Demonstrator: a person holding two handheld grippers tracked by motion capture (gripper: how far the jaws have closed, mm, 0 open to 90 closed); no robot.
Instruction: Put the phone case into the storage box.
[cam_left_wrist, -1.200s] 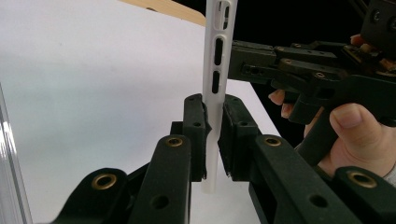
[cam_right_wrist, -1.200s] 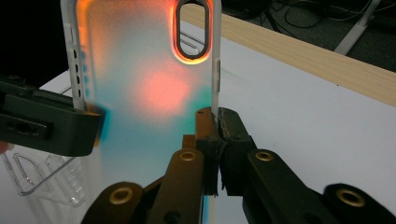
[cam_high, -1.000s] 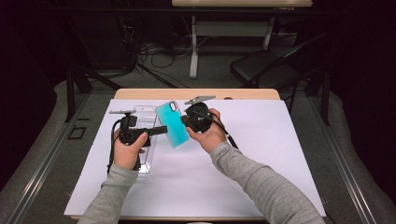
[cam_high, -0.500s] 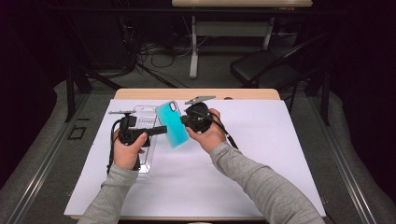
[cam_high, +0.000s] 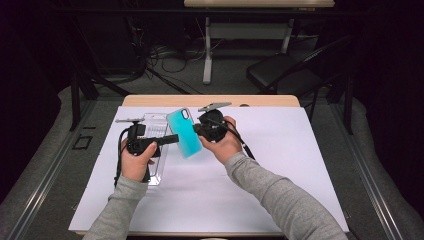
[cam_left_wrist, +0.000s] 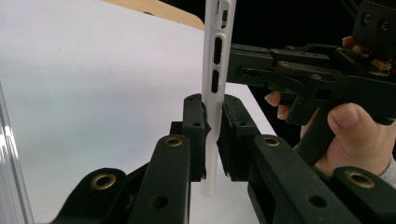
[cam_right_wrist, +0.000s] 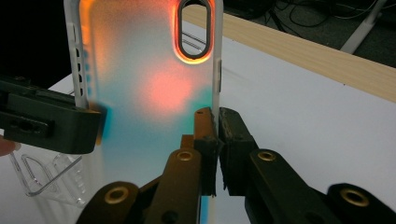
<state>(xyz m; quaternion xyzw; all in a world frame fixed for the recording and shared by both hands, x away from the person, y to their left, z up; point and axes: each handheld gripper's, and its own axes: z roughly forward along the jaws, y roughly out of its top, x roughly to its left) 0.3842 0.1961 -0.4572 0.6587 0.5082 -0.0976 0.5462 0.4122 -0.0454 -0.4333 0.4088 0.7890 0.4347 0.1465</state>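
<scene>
A phone case (cam_high: 184, 133), turquoise with white edges, was held in the air at the centre of the high view, above the white sheet (cam_high: 280, 165) that covered the counter (cam_high: 210, 100). It was gripped from both sides at once. In the left gripper view its white edge (cam_left_wrist: 214, 93) was seen end-on at centre frame, pinched between the jaws of the left gripper (cam_left_wrist: 213, 135). In the right gripper view its frosted back (cam_right_wrist: 144, 84) filled the upper left, and its right-hand edge was pinched between the jaws of the right gripper (cam_right_wrist: 215, 149). A clear plastic package (cam_high: 156, 150) lay on the sheet at the left of centre in the high view, under the left hand (cam_high: 135, 162). The right hand (cam_high: 225, 145) was seen just right of the case.
</scene>
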